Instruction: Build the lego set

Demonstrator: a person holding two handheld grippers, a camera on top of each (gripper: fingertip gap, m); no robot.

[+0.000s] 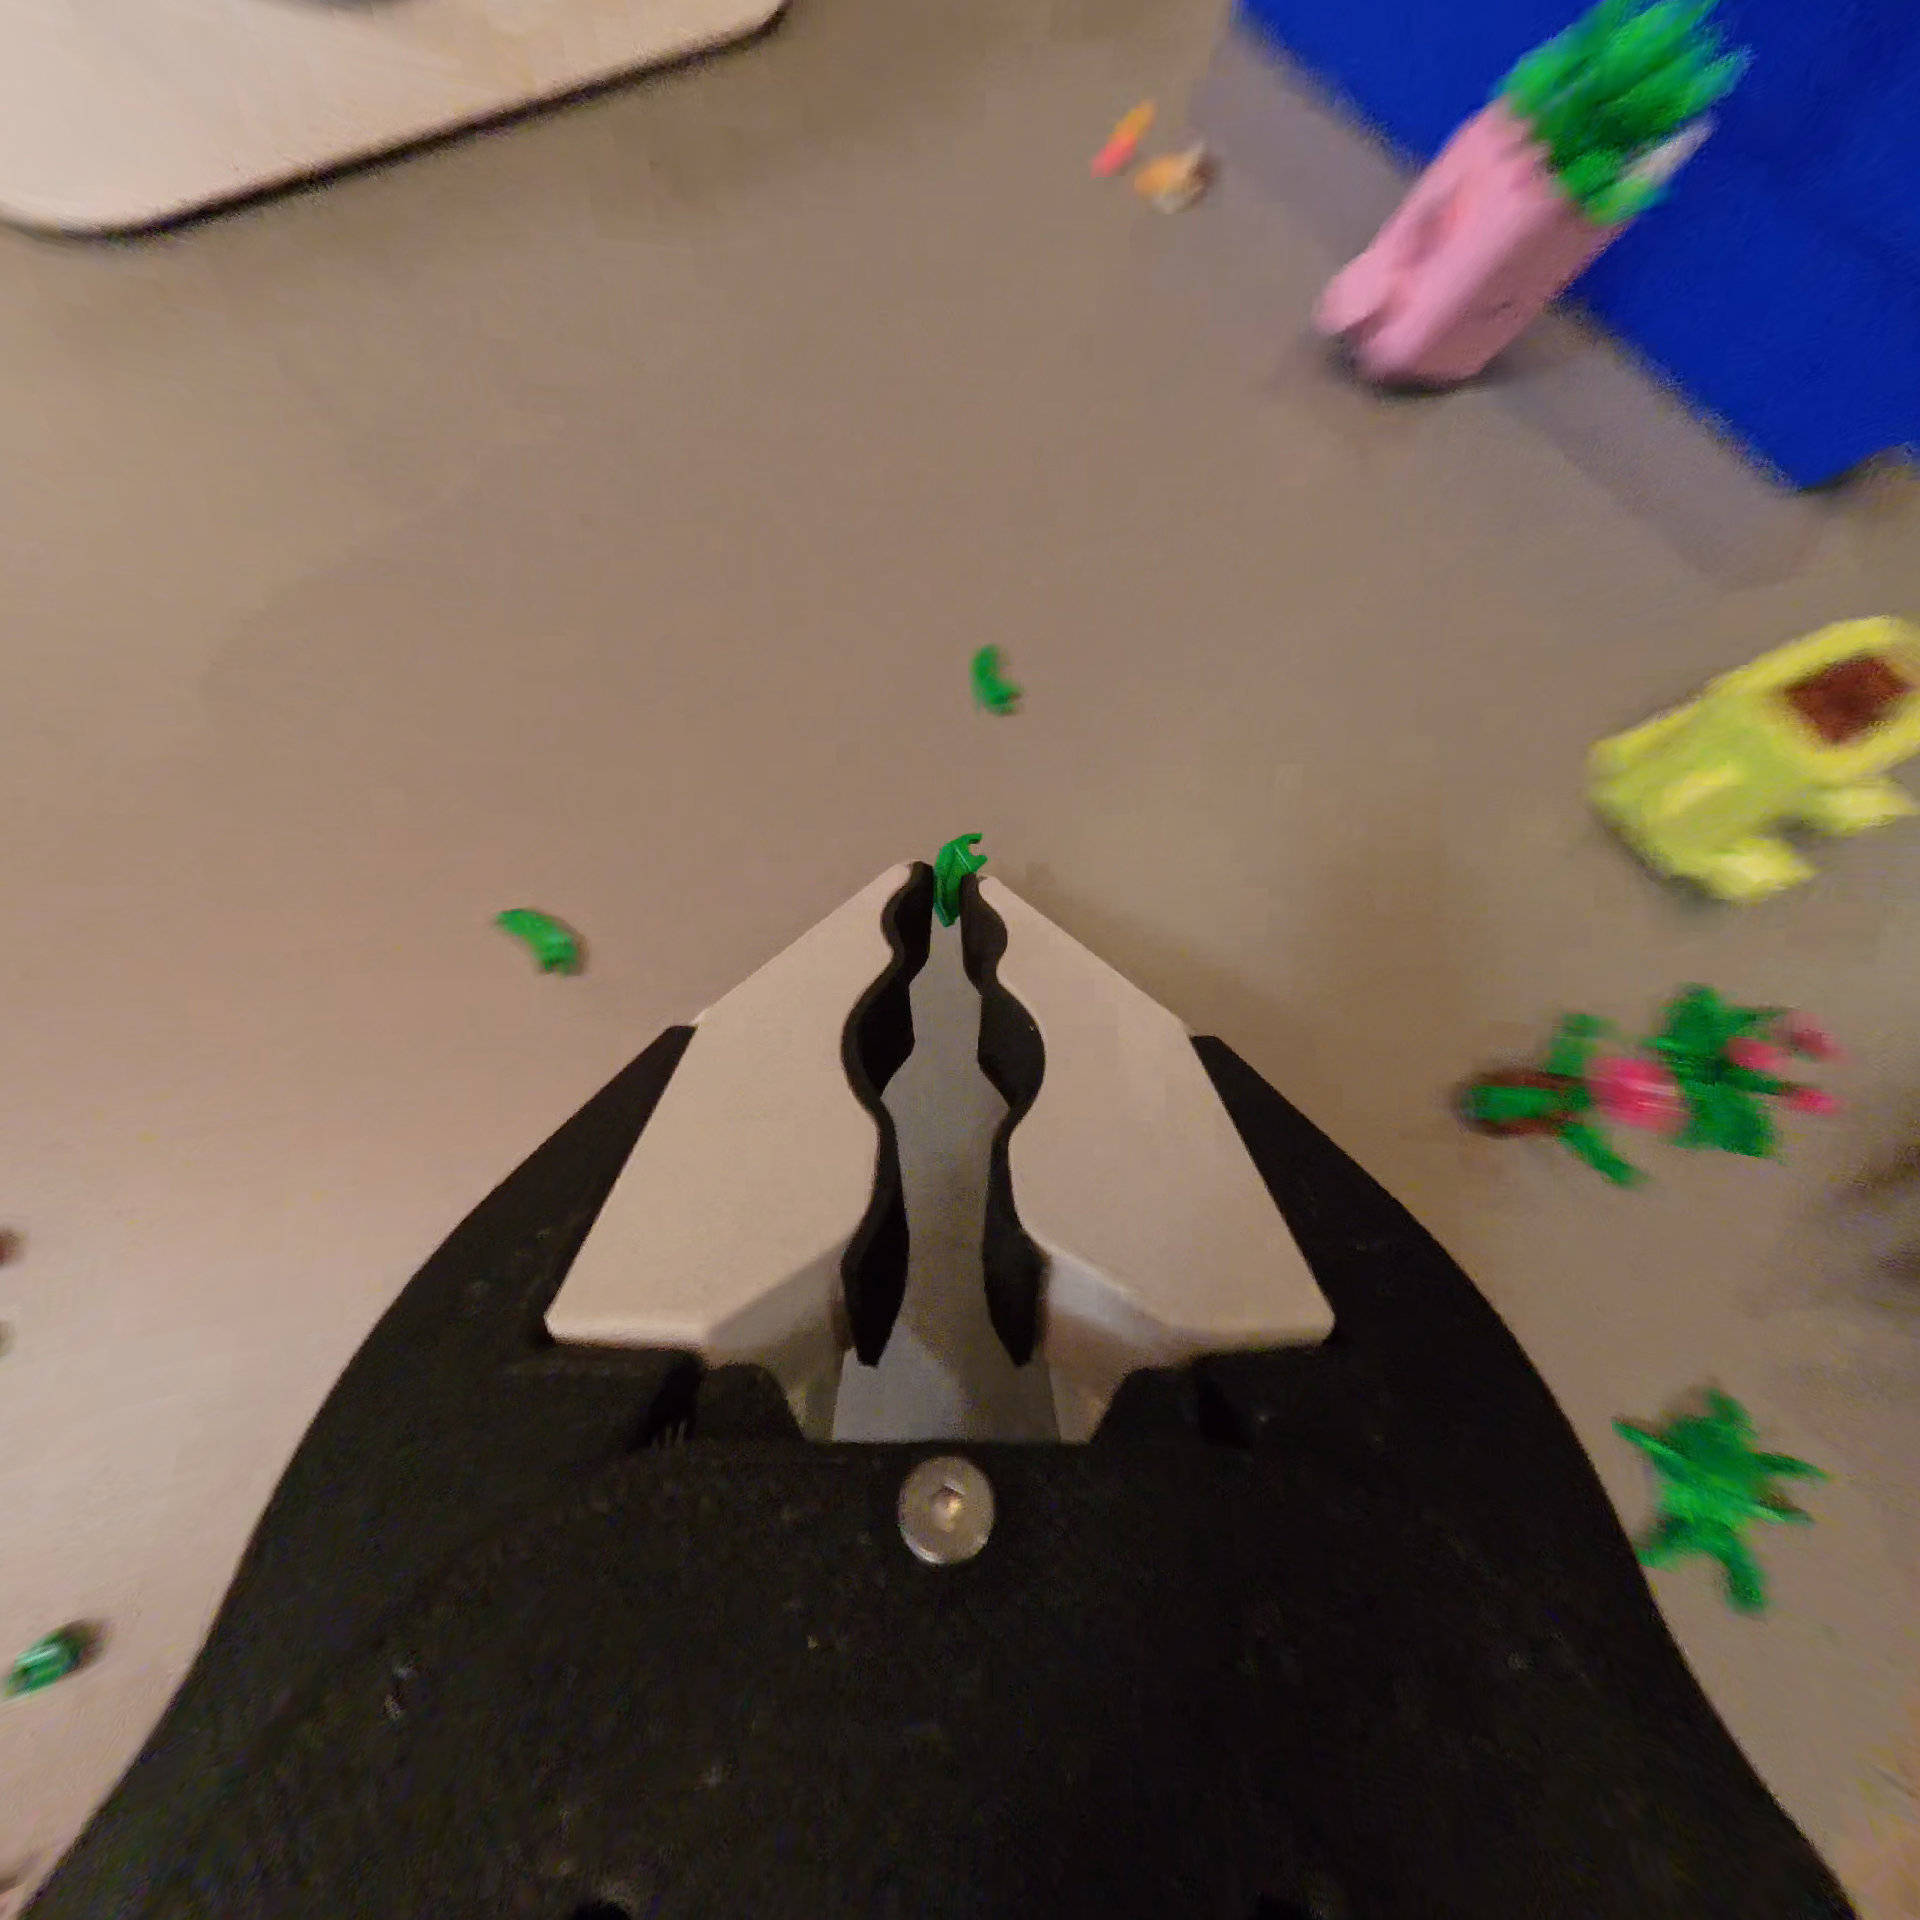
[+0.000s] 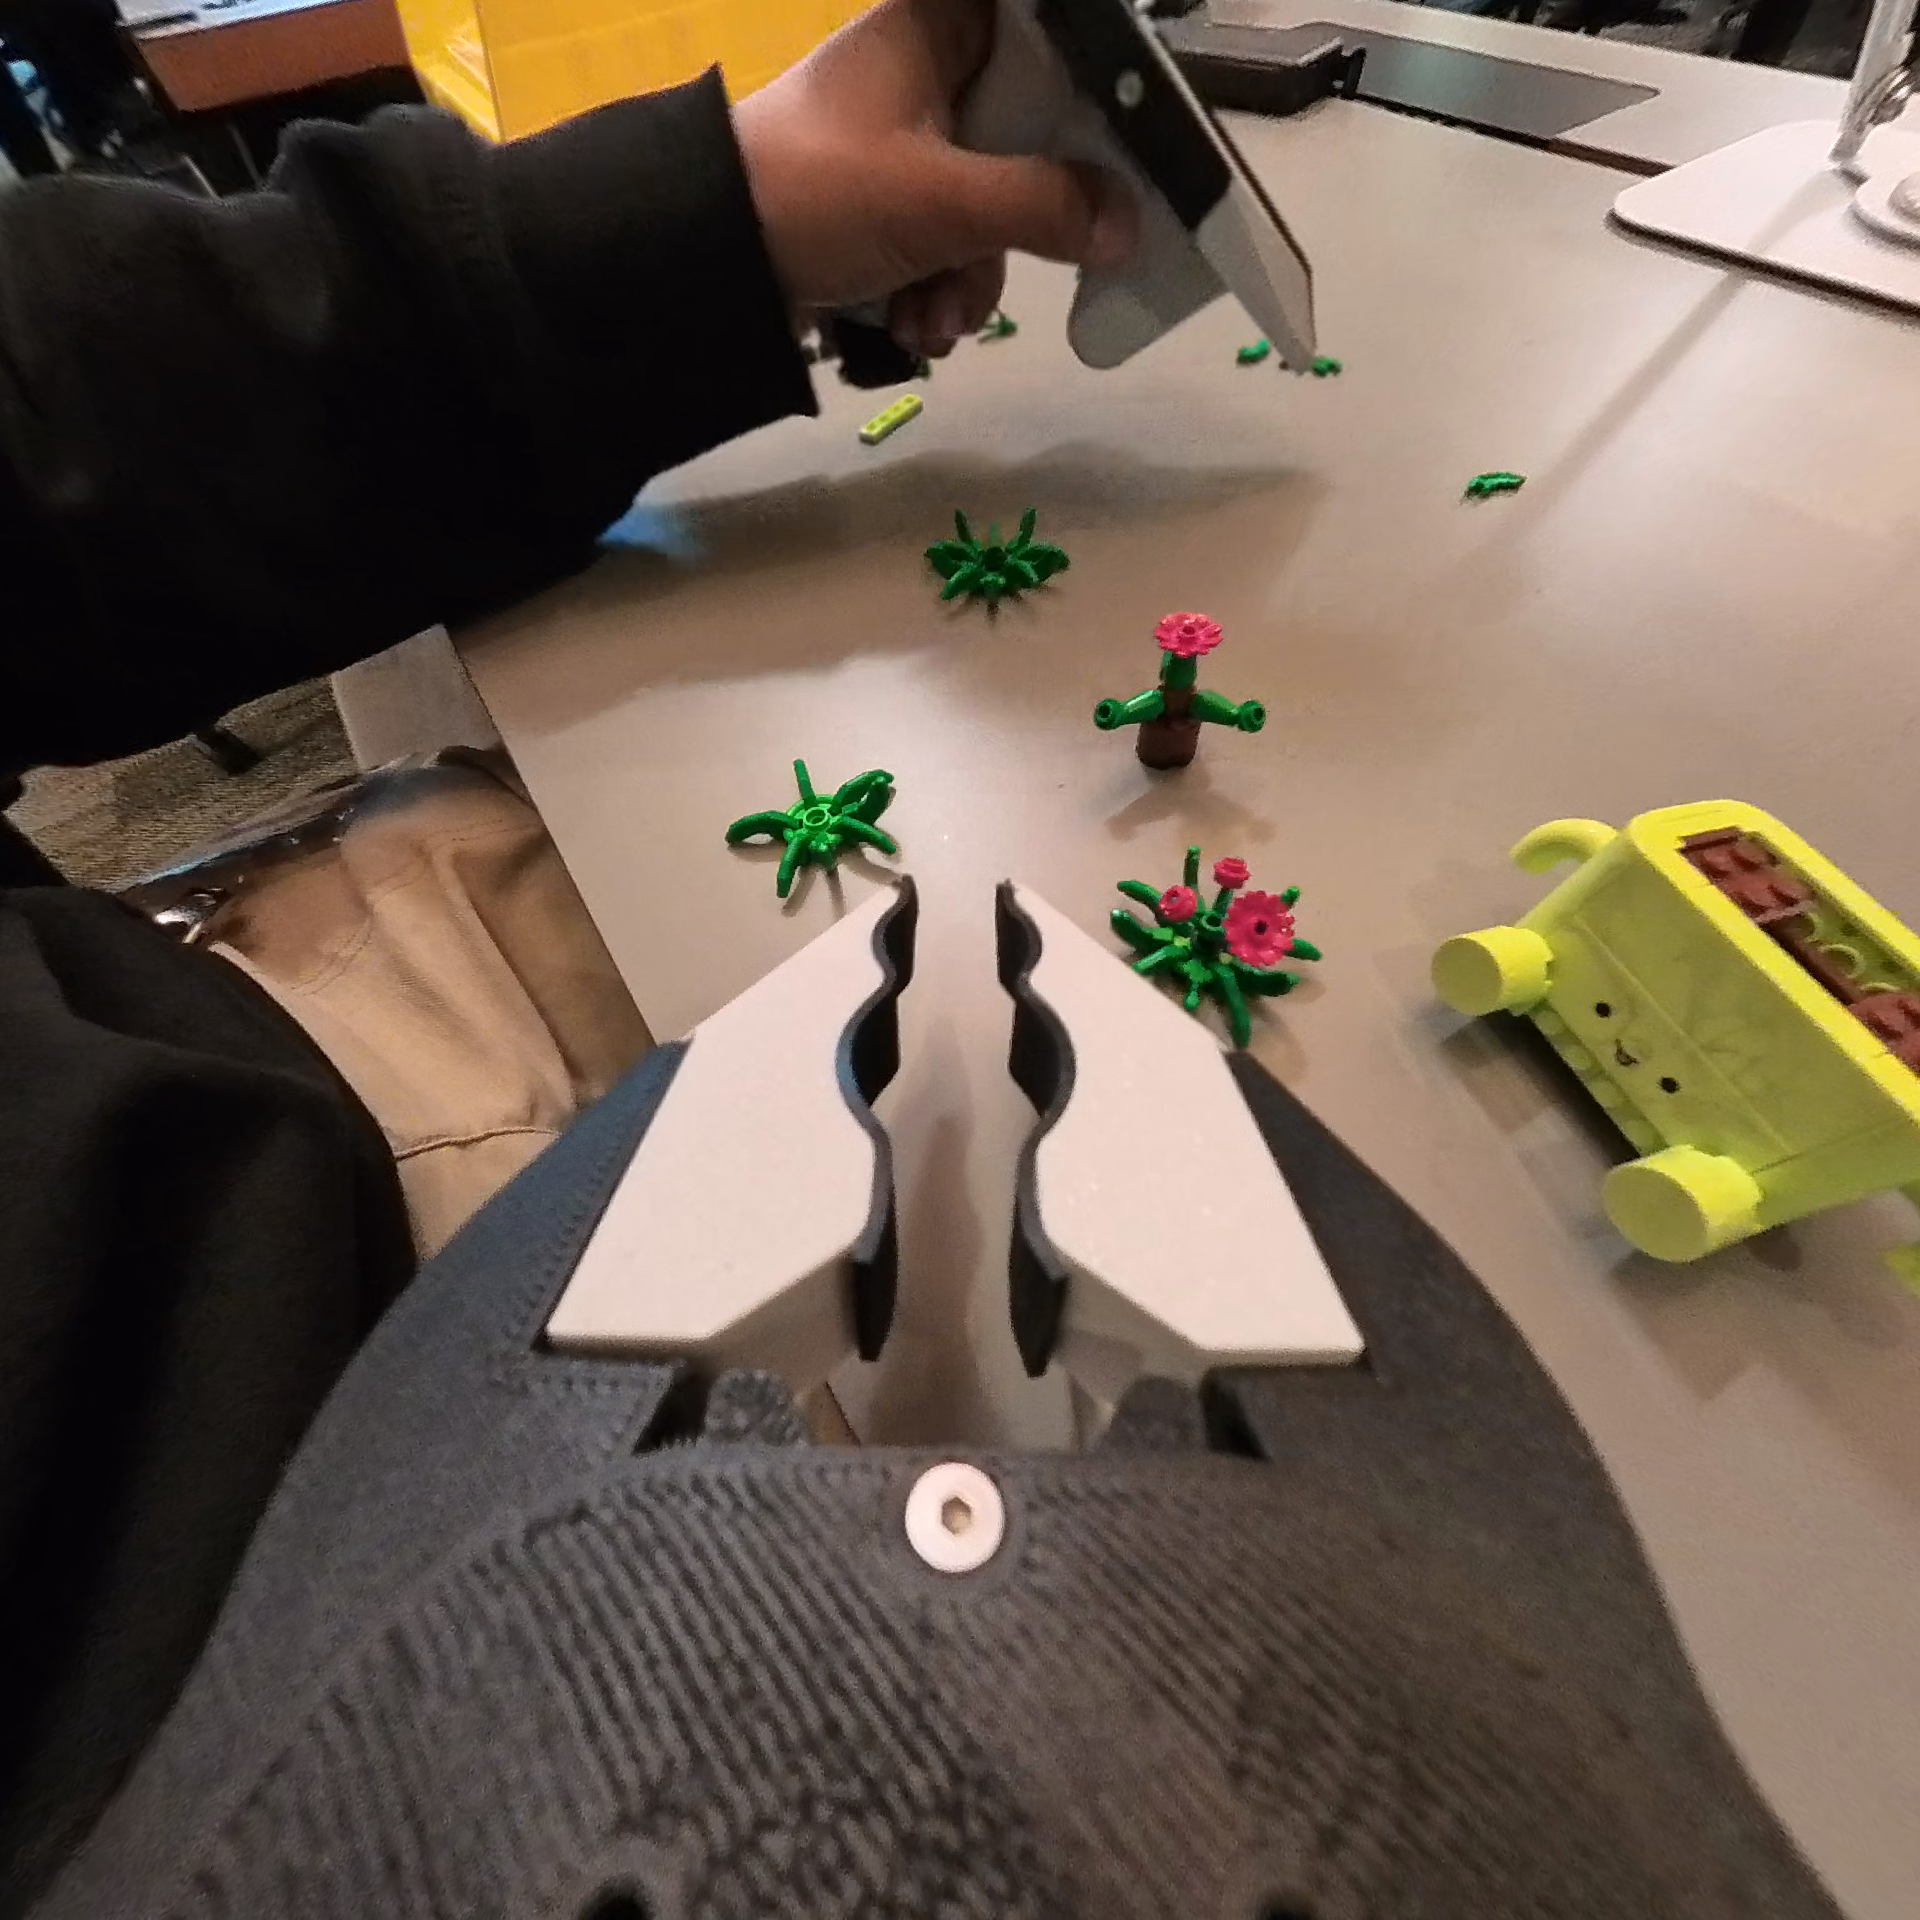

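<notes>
My left gripper (image 1: pixel 943 878) is shut on a small green leaf piece (image 1: pixel 954 873), pinched at the very fingertips above the table. It also shows far off in the right wrist view (image 2: pixel 1299 358), held by a hand (image 2: pixel 914 208). My right gripper (image 2: pixel 954 899) is open and empty, low over the table between a green stem cluster (image 2: pixel 816 826) and a green cluster with pink flowers (image 2: pixel 1221 940). A small flower on a brown stem (image 2: pixel 1179 691) stands farther off. A lime-yellow pot figure (image 2: pixel 1704 1029) lies on its side at the right.
Loose green leaf pieces (image 1: pixel 992 681) (image 1: pixel 540 938) lie on the grey table (image 1: pixel 520 623). A pink pot with green leaves (image 1: pixel 1496 229) stands by a blue box (image 1: pixel 1787 260). Another green cluster (image 2: pixel 992 556) and a lime plate (image 2: pixel 890 419) lie farther off. A white stand base (image 2: pixel 1766 218) sits at the back right. About 25 cm separates my left fingertips from my right.
</notes>
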